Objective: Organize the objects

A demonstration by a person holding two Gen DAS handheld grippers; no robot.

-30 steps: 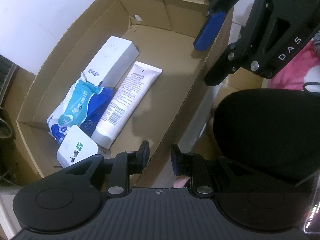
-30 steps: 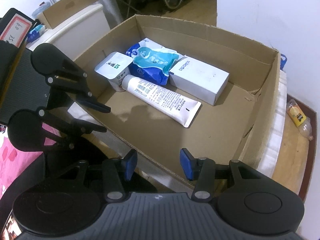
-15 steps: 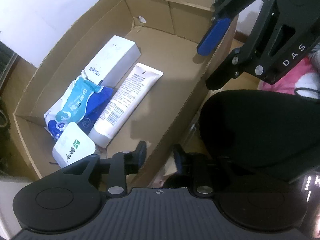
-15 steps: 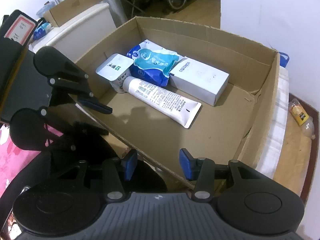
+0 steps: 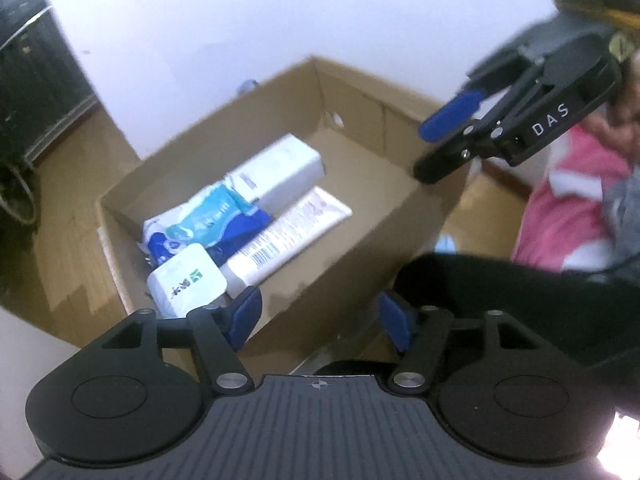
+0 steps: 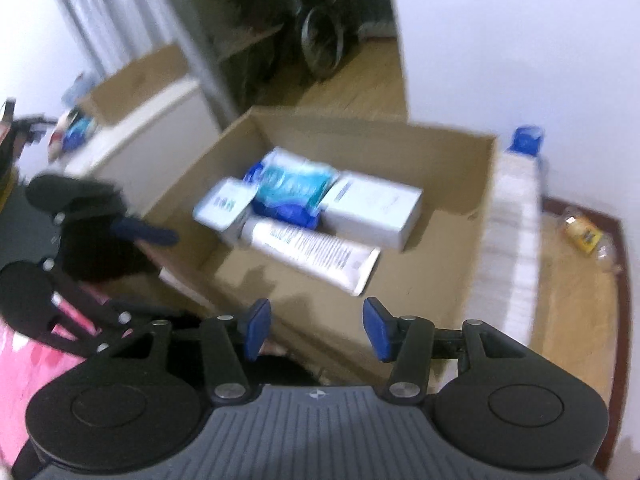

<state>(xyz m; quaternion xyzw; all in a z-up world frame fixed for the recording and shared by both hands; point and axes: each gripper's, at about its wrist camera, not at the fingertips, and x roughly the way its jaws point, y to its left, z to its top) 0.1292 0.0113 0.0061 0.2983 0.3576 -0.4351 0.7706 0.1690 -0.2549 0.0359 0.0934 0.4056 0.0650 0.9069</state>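
An open cardboard box (image 5: 360,92) (image 6: 400,132) holds a white carton (image 5: 280,170) (image 6: 372,208), a blue-and-white soft pack (image 5: 208,220) (image 6: 292,188), a white tube (image 5: 288,236) (image 6: 312,252) and a small white tub with a green mark (image 5: 186,284) (image 6: 222,204). My left gripper (image 5: 320,320) is open and empty, raised above the box's near wall. My right gripper (image 6: 316,328) is open and empty above the opposite side; it also shows in the left wrist view (image 5: 452,136). The left gripper also shows in the right wrist view (image 6: 120,236).
The box stands against a white wall on a wooden floor (image 6: 576,280). A white foam slab (image 6: 516,240) leans beside the box. A yellow bottle (image 6: 580,232) lies on the floor. Pink fabric (image 5: 572,216) and a black rounded object (image 5: 520,292) lie nearby. Another box (image 6: 136,80) sits on a white cabinet.
Both grippers have pulled up and back from the box, which now looks smaller and blurred. The left jaws have opened wider. The objects in the box have not moved.
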